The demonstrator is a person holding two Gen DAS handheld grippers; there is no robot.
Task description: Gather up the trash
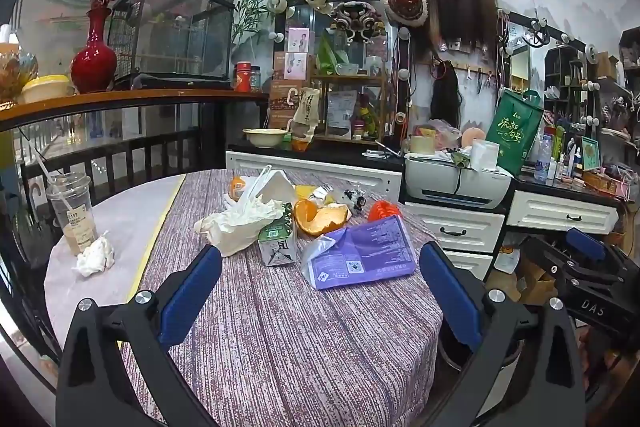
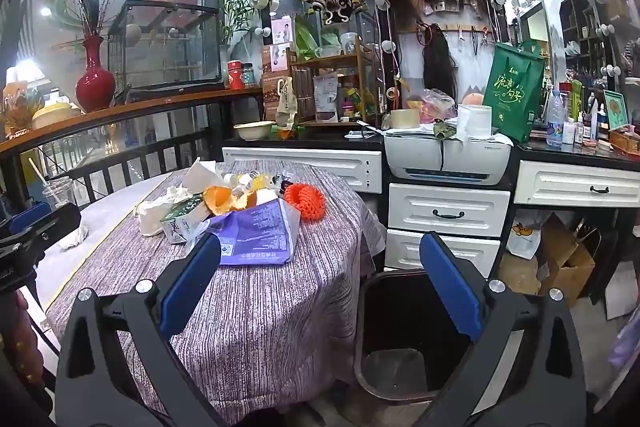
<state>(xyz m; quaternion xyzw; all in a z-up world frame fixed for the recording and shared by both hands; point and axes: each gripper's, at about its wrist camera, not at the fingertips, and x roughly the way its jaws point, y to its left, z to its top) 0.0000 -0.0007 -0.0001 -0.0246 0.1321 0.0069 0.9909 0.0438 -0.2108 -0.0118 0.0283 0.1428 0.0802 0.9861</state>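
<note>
Trash lies in a heap on the round table (image 1: 288,339): a purple plastic packet (image 1: 360,255), a green-and-white carton (image 1: 278,241), orange peel (image 1: 320,217), a white plastic bag (image 1: 240,223) and a red foam net (image 1: 384,209). A crumpled tissue (image 1: 96,257) and a plastic cup with a straw (image 1: 72,211) sit at the table's left. My left gripper (image 1: 320,267) hovers open just in front of the heap, empty. My right gripper (image 2: 320,259) is open and empty, above the table's right edge and a black bin (image 2: 404,339) on the floor.
White drawers (image 2: 448,211) and a printer (image 2: 448,155) stand behind the table under a cluttered counter. A dark railing (image 1: 120,147) with a red vase (image 1: 94,55) runs along the left. Cardboard boxes (image 2: 560,259) sit on the floor at the right.
</note>
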